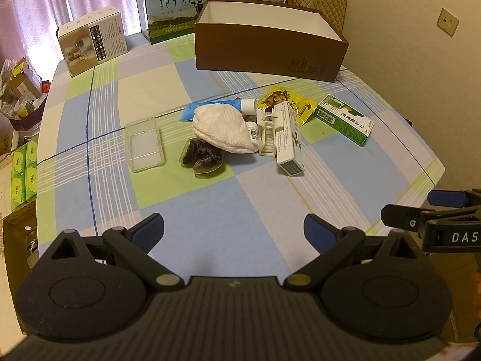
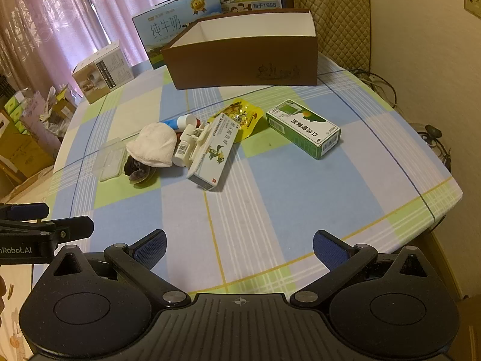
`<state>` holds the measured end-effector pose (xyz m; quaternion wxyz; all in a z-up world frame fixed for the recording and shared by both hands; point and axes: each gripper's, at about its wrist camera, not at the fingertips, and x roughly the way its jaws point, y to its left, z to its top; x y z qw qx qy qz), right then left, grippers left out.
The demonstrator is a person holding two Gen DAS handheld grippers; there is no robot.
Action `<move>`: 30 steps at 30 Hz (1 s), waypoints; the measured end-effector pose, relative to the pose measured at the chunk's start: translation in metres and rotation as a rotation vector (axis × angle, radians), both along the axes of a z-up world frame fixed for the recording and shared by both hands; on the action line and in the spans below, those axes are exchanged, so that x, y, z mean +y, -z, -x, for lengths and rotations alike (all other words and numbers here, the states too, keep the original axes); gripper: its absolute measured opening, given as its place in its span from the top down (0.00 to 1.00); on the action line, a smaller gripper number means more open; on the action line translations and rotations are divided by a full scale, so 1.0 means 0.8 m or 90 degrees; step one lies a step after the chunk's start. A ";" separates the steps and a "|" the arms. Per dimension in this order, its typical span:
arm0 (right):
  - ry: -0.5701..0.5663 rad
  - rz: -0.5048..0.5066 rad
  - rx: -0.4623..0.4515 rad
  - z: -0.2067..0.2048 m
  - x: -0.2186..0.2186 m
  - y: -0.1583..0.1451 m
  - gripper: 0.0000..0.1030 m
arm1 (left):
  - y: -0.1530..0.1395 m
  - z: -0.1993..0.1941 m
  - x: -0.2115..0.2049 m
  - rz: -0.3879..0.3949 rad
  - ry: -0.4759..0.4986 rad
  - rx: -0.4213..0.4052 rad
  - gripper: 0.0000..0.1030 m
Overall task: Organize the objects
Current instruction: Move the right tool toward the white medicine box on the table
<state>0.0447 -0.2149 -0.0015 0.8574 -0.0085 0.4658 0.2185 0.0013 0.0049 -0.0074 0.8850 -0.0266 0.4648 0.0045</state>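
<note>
On a checked cloth covering the surface (image 1: pixel 99 198), a heap of small household things waits to be sorted, while an open brown box (image 1: pixel 270 51) stands just behind it, its white inside bare as far as the views show, likely the place meant to receive them.

Both grippers hover over the near edge, tilted down toward the pile and well short of it. The left gripper (image 1: pixel 234 230) has its blue pads spread wide with only cloth showing between them; the right gripper (image 2: pixel 239 248) stands equally wide apart and holds nothing. Each is visible at the edge of the other's view, side by side, so either hand looks free to make the first reach.

The clutter is bunched rather than spread. A white cloth (image 1: pixel 224 131) lies over a blue tube (image 1: pixel 210 109), with a dark scrunchie (image 1: pixel 202 156) at its near side and a small white bottle (image 2: pixel 182 150) tucked against it. A white carton (image 2: pixel 212 158) leans on a white plastic rack (image 1: pixel 267 132), partly covering a yellow snack packet (image 2: pixel 240 117). Lying apart are a clear plastic tray (image 1: pixel 144 143) on one side and a green carton (image 2: pixel 303 128) on the other; those two probably offer the cleanest grasp, since nothing overlaps them.

Two milk cartons and a product box (image 1: pixel 91 40) stand along the far edge.
</note>
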 end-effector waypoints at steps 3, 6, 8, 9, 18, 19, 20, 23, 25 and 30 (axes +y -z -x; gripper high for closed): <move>0.000 0.000 0.001 0.003 0.001 0.001 0.02 | 0.001 -0.001 0.001 0.000 -0.001 0.002 0.05; -0.001 -0.001 0.004 0.000 0.003 0.004 0.02 | 0.002 -0.004 -0.001 -0.001 -0.002 0.006 0.05; 0.000 -0.002 0.006 -0.001 0.002 0.004 0.02 | 0.002 -0.005 -0.002 -0.001 -0.002 0.006 0.05; 0.000 -0.002 0.006 -0.001 0.003 0.004 0.02 | 0.002 -0.005 -0.001 -0.001 -0.002 0.006 0.05; -0.004 -0.003 0.012 -0.007 0.006 0.005 0.02 | 0.002 -0.013 -0.002 -0.001 -0.007 0.014 0.05; -0.004 -0.002 0.013 -0.007 0.007 0.006 0.02 | 0.002 -0.015 -0.002 -0.001 -0.008 0.015 0.05; -0.004 -0.002 0.014 -0.009 0.008 0.006 0.02 | 0.003 -0.016 -0.001 -0.001 -0.008 0.016 0.05; -0.006 -0.002 0.017 -0.011 0.010 0.007 0.02 | 0.004 -0.018 0.000 0.000 -0.010 0.018 0.05; -0.007 -0.001 0.018 -0.013 0.012 0.008 0.02 | 0.004 -0.019 0.003 0.001 -0.011 0.019 0.05; -0.010 0.000 0.022 -0.018 0.016 0.009 0.02 | 0.005 -0.024 0.006 0.002 -0.014 0.023 0.05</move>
